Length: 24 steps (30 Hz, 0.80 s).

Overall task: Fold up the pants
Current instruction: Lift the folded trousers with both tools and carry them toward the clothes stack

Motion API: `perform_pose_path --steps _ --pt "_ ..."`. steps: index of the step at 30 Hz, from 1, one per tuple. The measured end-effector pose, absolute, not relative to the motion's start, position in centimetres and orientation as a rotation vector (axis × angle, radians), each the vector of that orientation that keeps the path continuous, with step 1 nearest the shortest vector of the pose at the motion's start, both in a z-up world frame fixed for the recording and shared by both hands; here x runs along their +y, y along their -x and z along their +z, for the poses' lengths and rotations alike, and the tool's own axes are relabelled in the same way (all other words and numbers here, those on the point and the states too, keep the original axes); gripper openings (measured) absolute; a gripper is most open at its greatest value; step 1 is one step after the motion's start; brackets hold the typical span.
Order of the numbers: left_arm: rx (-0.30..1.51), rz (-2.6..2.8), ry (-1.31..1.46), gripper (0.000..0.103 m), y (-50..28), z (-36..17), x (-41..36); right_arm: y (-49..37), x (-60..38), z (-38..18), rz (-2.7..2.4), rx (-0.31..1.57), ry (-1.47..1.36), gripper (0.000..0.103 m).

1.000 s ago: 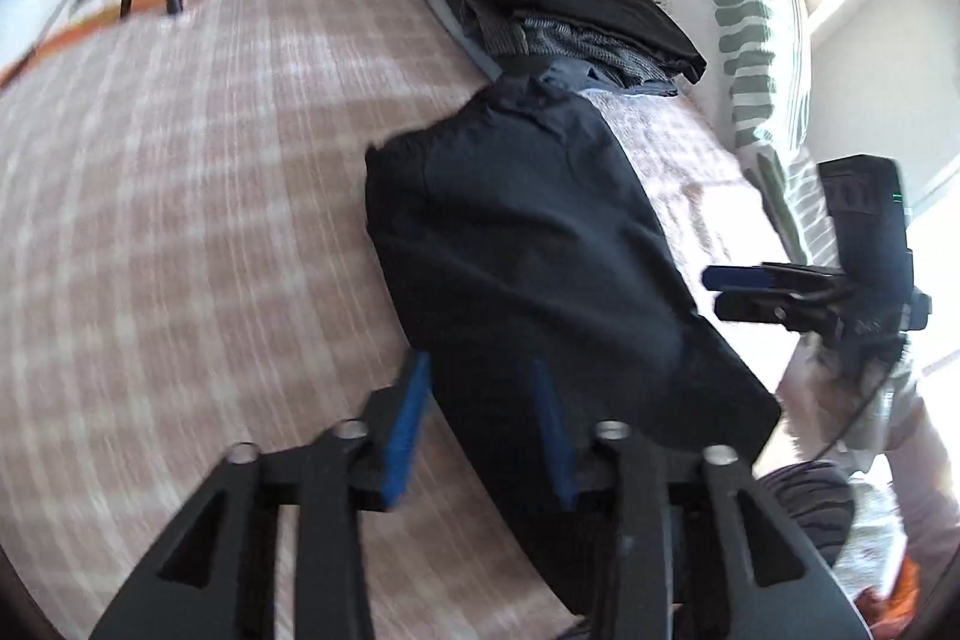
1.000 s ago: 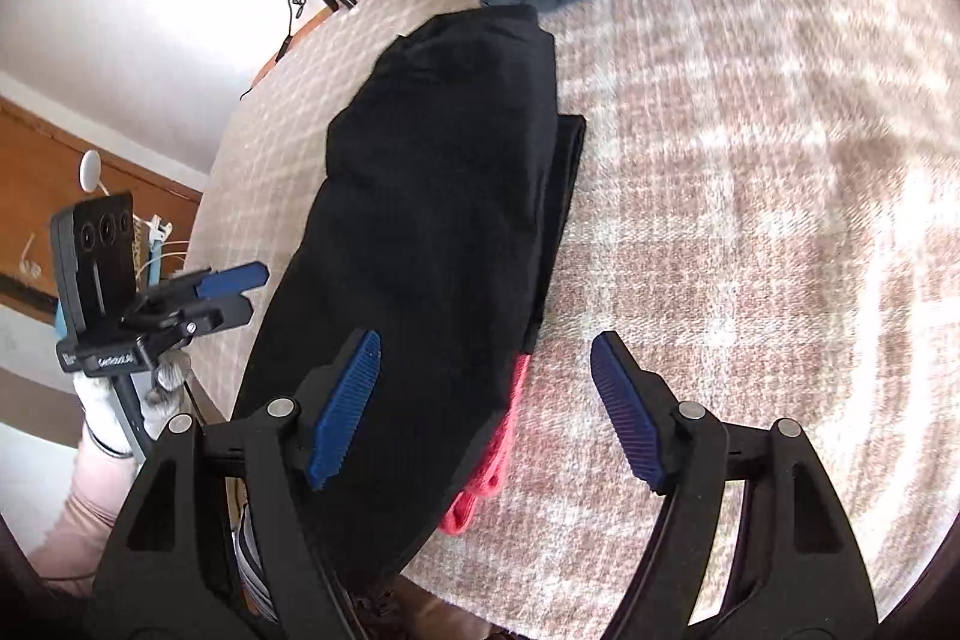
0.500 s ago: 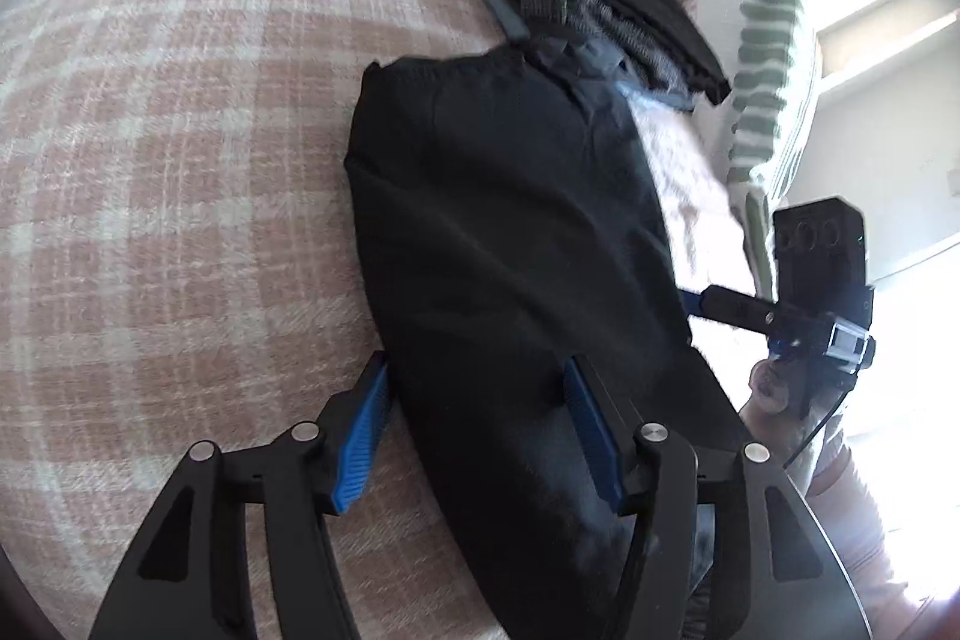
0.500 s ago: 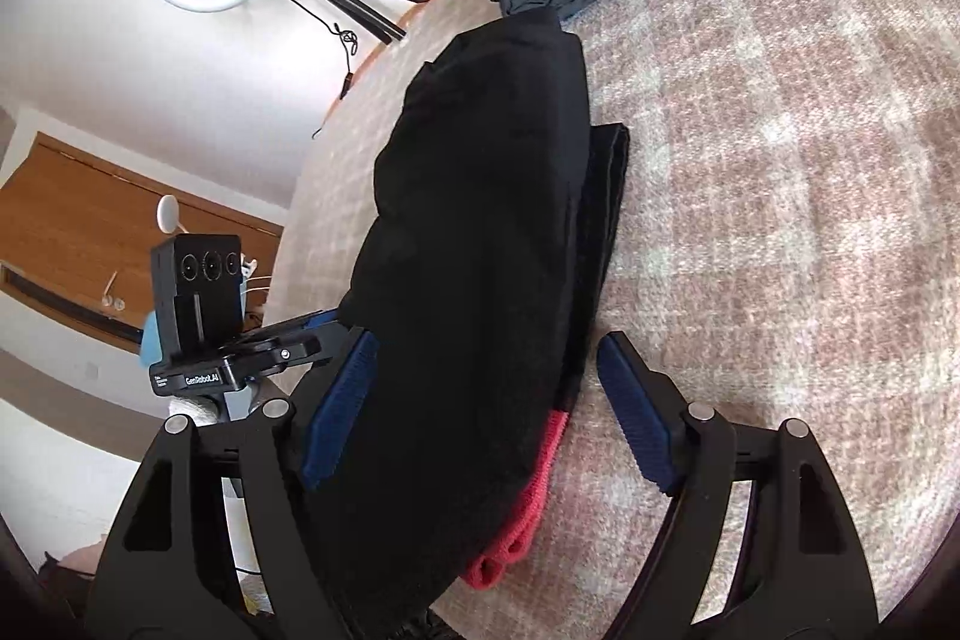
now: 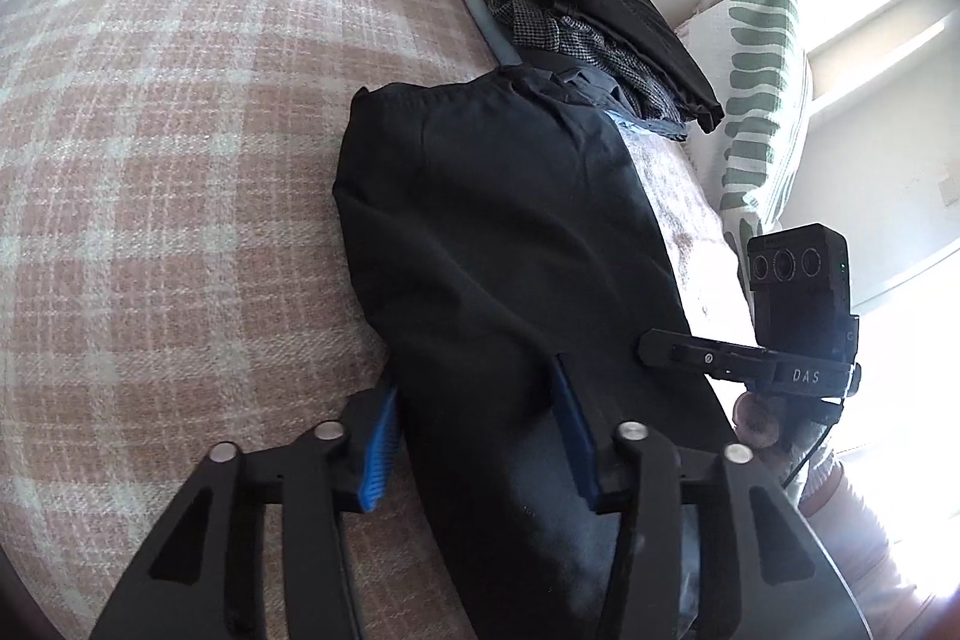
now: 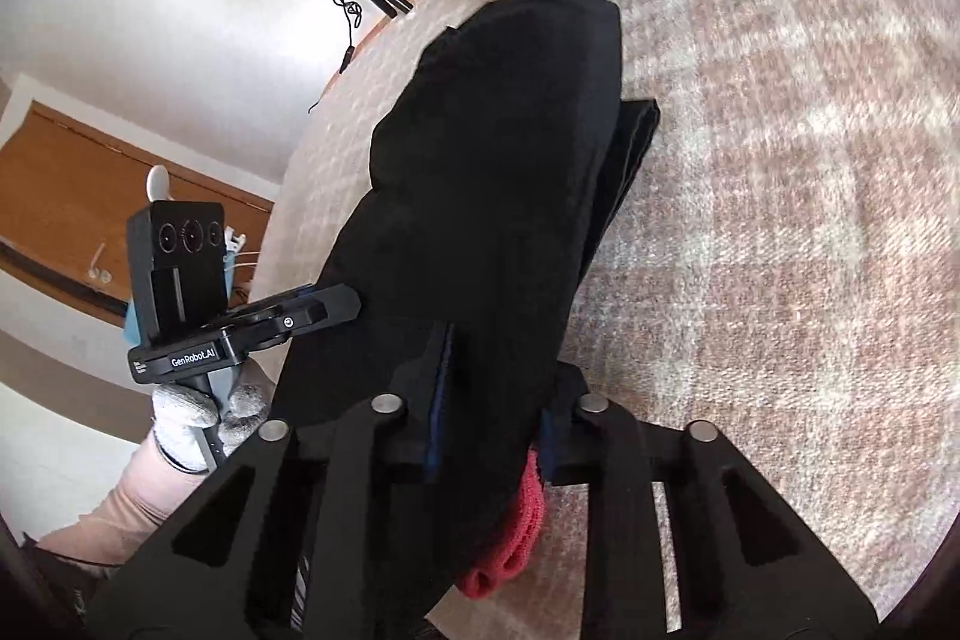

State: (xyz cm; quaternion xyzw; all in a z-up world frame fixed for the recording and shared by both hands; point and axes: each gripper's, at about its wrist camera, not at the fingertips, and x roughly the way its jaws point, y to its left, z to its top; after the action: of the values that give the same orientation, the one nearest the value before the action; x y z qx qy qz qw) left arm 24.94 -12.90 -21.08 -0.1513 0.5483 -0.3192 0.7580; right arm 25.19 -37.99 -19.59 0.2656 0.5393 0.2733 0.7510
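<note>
Black pants (image 5: 510, 244) lie lengthwise on the plaid bed cover (image 5: 180, 160), near end straddled by left gripper (image 5: 474, 436) and right gripper (image 6: 489, 400), both part-closed, grip unconfirmed: risk only top layer lifts, fold skews.

**Black pants pinched at the near end on a plaid bed**

Left gripper (image 5: 477, 427) straddling the near end of black pants (image 5: 504, 244), blue pads against the fabric on both sides. Right gripper (image 5: 651, 345) touching the pants' right edge. Plaid blanket (image 5: 180, 160) underneath. Folded clothes stack (image 5: 588, 16) far behind, touching the pants. Leaf-print pillow (image 5: 756, 82) far right.
</note>
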Motion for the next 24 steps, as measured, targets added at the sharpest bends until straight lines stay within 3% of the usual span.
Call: perform_pose_path --steps 8,24 --pt "1.119 -0.734 0.282 0.018 -24.3 -18.7 -13.9 -24.6 -36.2 -15.7 0.568 1.13 -0.461 0.016" --pt "0.955 -0.791 0.151 0.015 -25.7 -11.2 -16.4 -26.6 -38.5 -6.8 0.487 0.95 -0.364 0.015"
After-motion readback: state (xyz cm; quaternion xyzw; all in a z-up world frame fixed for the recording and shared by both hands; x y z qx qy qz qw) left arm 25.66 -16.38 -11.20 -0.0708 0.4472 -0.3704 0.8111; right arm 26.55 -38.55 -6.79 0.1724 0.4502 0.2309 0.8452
